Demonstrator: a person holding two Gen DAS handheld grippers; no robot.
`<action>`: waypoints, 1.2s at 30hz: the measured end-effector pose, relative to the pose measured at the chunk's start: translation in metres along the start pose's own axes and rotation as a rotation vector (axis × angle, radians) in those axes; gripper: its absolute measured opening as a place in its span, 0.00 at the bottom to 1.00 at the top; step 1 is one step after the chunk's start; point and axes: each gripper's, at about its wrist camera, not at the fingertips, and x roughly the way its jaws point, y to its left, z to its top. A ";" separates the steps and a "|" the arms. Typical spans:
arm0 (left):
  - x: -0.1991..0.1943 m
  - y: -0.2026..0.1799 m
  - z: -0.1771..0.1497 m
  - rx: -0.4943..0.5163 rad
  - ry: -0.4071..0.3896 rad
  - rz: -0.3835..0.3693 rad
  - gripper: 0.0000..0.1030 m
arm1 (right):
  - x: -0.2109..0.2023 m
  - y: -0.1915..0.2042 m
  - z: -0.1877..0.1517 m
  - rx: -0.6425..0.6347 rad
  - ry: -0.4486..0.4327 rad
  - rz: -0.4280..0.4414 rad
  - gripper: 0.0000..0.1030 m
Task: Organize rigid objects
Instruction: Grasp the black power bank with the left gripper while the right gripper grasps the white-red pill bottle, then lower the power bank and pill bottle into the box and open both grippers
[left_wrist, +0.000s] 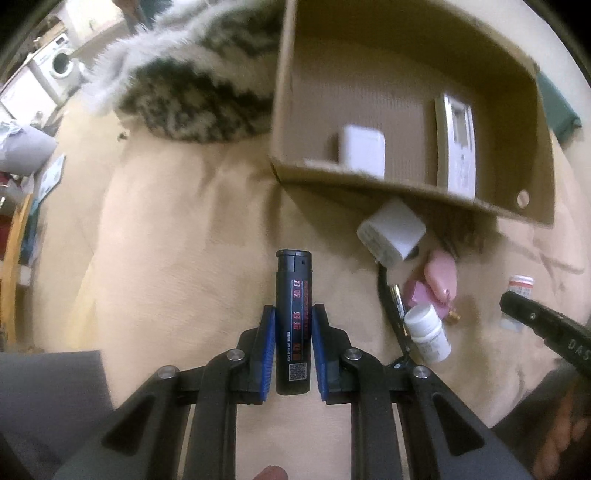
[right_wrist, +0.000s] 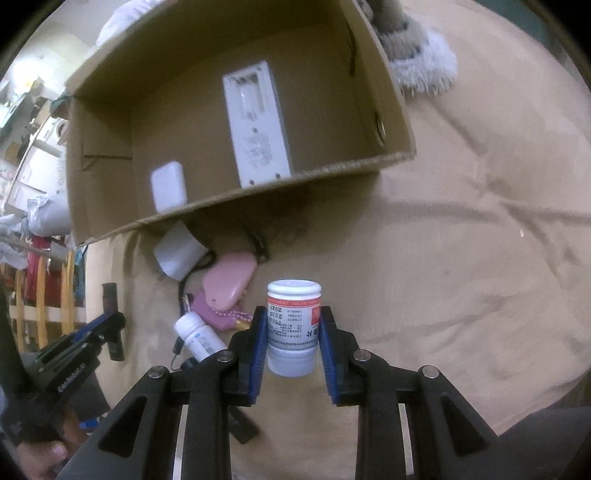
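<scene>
Both tools gripping: slim black lighter (left_wrist: 293, 325), cylindrical bottle (right_wrist: 293, 328).

Rigid items in and around the cardboard box (right_wrist: 229, 199)

Inside the box lie a white remote control (right_wrist: 256, 125) and a small white block (right_wrist: 168, 186). Just outside its near wall rest a white charger cube (left_wrist: 391, 232) and two pink keychain pieces (right_wrist: 229, 280), with a white pill bottle (left_wrist: 428, 332) lying on its side nearer still. A black lighter (left_wrist: 293, 325) and an upright red-banded white medicine bottle (right_wrist: 293, 326) are each clamped between blue pads, well short of the box.
</scene>
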 end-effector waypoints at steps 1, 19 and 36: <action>-0.006 0.002 -0.001 -0.004 -0.018 0.004 0.17 | -0.003 0.000 0.001 -0.005 -0.009 0.004 0.28; -0.090 -0.024 0.028 0.032 -0.304 -0.044 0.17 | -0.075 0.023 0.035 -0.124 -0.274 0.122 0.28; -0.080 -0.063 0.117 0.113 -0.311 -0.042 0.17 | -0.082 0.048 0.119 -0.215 -0.313 0.103 0.28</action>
